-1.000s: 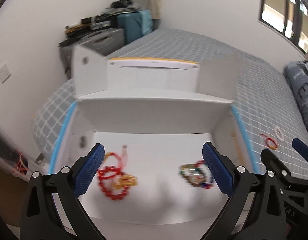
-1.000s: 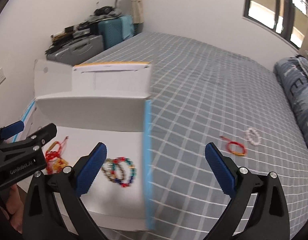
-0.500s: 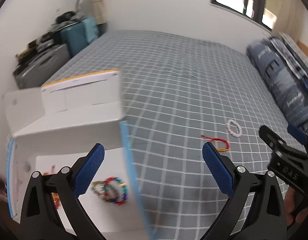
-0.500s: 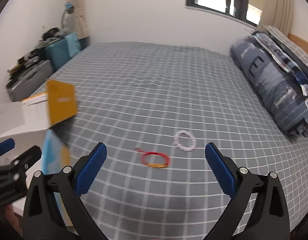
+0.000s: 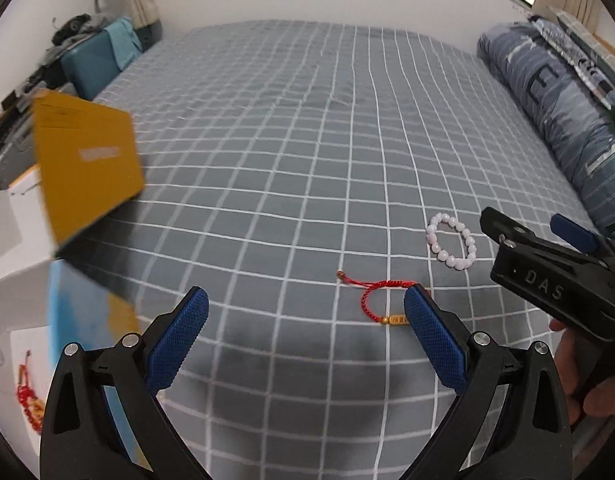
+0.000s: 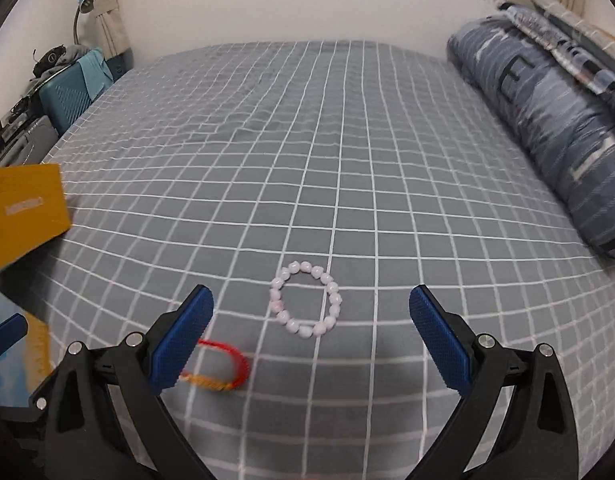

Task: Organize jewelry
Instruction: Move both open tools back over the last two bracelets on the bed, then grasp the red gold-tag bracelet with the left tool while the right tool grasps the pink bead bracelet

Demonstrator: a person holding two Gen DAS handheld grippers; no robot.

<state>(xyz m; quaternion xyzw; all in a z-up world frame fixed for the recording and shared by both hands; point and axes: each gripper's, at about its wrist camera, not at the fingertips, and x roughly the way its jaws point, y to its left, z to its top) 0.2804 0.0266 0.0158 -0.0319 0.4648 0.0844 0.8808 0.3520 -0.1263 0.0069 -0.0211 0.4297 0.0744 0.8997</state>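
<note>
A red cord bracelet (image 5: 381, 300) with gold beads lies on the grey checked bedspread (image 5: 307, 160), just ahead of my open left gripper (image 5: 305, 340) and touching its right pad in the image. A pale pink bead bracelet (image 6: 305, 305) lies between and just beyond the fingers of my open right gripper (image 6: 311, 344). The red cord bracelet (image 6: 219, 366) shows by that gripper's left finger. In the left wrist view the pink bracelet (image 5: 451, 242) sits right of the cord one, near the right gripper's body (image 5: 555, 280). The white box (image 5: 23, 320) at left holds a red bracelet (image 5: 29, 400).
The box's yellow flap (image 5: 87, 168) sticks up at the left. A rolled blue quilt (image 6: 547, 120) lies along the bed's right side. Suitcases and clutter (image 5: 95, 56) stand against the wall at far left. A hand (image 5: 587, 376) holds the right gripper.
Both grippers have swung right, away from the white box and out over the bedspread. The two loose bracelets now lie close in front of them. Both stay open.
</note>
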